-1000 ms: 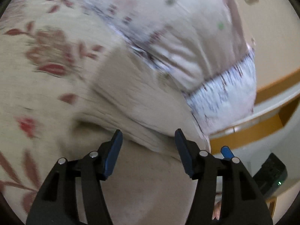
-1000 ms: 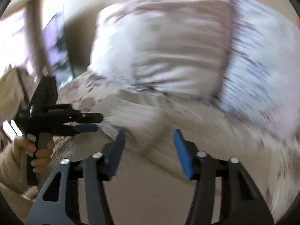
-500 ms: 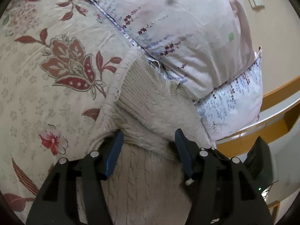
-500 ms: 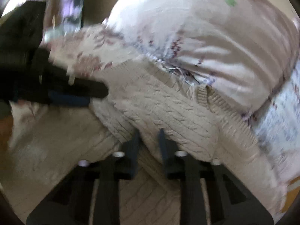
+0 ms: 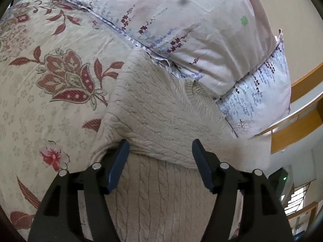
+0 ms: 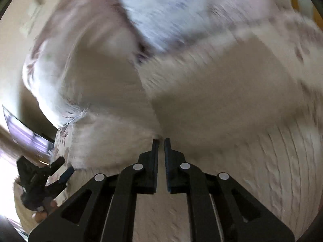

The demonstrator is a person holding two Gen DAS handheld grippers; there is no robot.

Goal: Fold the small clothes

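A cream cable-knit sweater (image 5: pixel 161 119) lies on a floral bedspread (image 5: pixel 50 80), with one part folded over the part below. My left gripper (image 5: pixel 159 151) is open, its blue pads on either side of the folded edge, holding nothing. In the blurred right wrist view my right gripper (image 6: pixel 160 141) is shut on a fold of the sweater (image 6: pixel 222 100). The left gripper (image 6: pixel 50 179) also shows there at the lower left, held in a hand.
A pale floral pillow (image 5: pixel 191 30) and a blue-patterned one (image 5: pixel 258 100) rest against the sweater's far edge. A wooden bed frame (image 5: pixel 292 133) and wall stand at the right. A screen (image 6: pixel 24 133) shows at the far left.
My right gripper has closed on the sweater and swung to the right, with heavy blur. My left gripper has stayed open over the folded edge and the view has steadied.
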